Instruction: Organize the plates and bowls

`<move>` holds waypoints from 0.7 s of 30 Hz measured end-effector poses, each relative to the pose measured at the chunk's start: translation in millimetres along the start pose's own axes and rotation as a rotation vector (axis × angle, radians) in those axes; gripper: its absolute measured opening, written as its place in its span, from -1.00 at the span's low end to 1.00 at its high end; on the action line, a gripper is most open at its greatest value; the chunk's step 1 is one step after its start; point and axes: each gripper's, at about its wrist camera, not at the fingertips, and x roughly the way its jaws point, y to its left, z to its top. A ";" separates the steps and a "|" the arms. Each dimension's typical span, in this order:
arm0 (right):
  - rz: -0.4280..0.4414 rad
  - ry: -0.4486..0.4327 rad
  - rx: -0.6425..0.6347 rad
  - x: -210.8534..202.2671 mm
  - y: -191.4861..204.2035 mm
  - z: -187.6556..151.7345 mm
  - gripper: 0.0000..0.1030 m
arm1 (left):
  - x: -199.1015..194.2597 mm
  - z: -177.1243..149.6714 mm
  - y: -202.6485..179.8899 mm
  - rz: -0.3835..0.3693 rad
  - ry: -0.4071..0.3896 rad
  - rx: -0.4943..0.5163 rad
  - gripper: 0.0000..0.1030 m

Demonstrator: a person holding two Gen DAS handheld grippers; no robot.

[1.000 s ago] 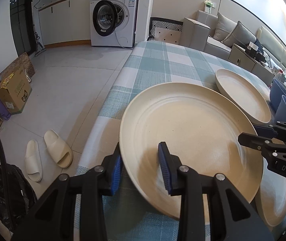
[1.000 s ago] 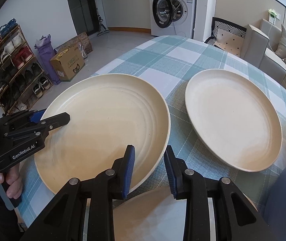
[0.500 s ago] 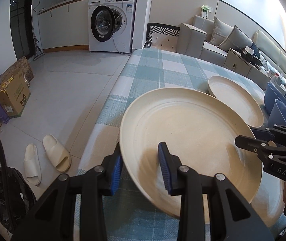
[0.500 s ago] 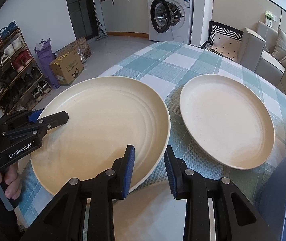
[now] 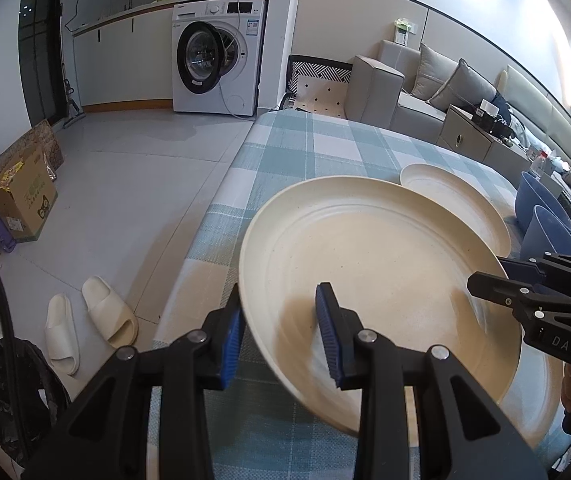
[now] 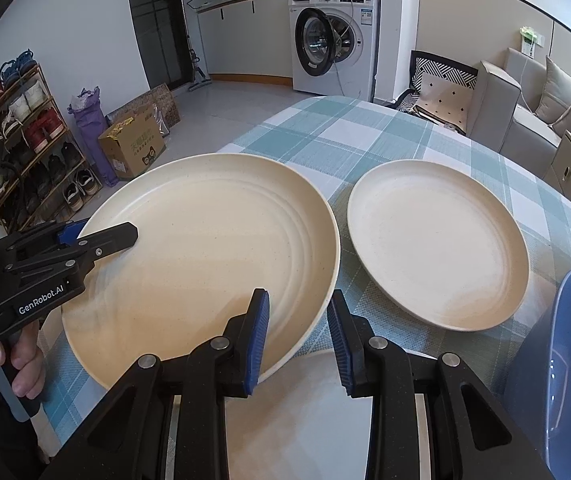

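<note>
Cream plate (image 5: pixel 381 280) is pinched by its rim on both sides: left hand-held gripper (image 5: pixel 281 336) clamps the near-left edge, right hand-held gripper (image 6: pixel 297 336) clamps the opposite one, and it's lifted off the checked table (image 6: pixel 365 136). I'd keep both hands level so it doesn't tip, then set it on the second plate (image 6: pixel 437 240) beyond, clear of the blue bowls (image 5: pixel 545 224).
</note>
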 end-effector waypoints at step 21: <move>-0.039 -0.076 0.014 -45.0 -4.0 -9.9 -0.40 | -26.8 5.4 -20.9 -0.040 -0.059 0.036 -0.36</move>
